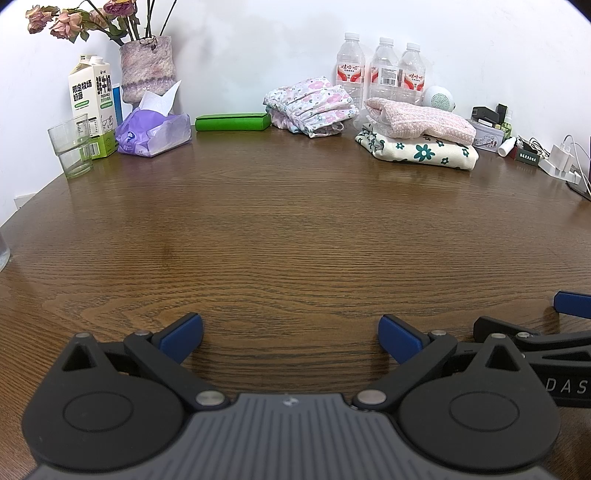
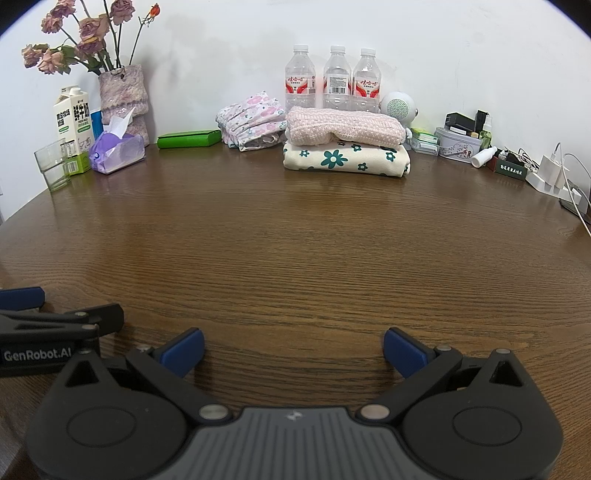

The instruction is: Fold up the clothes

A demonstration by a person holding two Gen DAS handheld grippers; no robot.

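Resting low over the bare brown surface [image 1: 295,229], both the left tongs [image 1: 290,338] and right tongs [image 2: 293,350] gape empty. Folded clothes [image 2: 345,157] sit stacked by the far wall; soft, light, limp, best pinched at a hem.

Home, wooden table [image 2: 295,240], milk carton [image 2: 72,122], dried roses [image 2: 79,33], folded clothes [image 2: 345,146]

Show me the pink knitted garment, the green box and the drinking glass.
pink knitted garment [image 2: 343,125], right wrist view, middle of its folded front.
green box [image 2: 188,139], right wrist view, centre of its long front face.
drinking glass [image 1: 72,146], left wrist view, middle of its clear wall.
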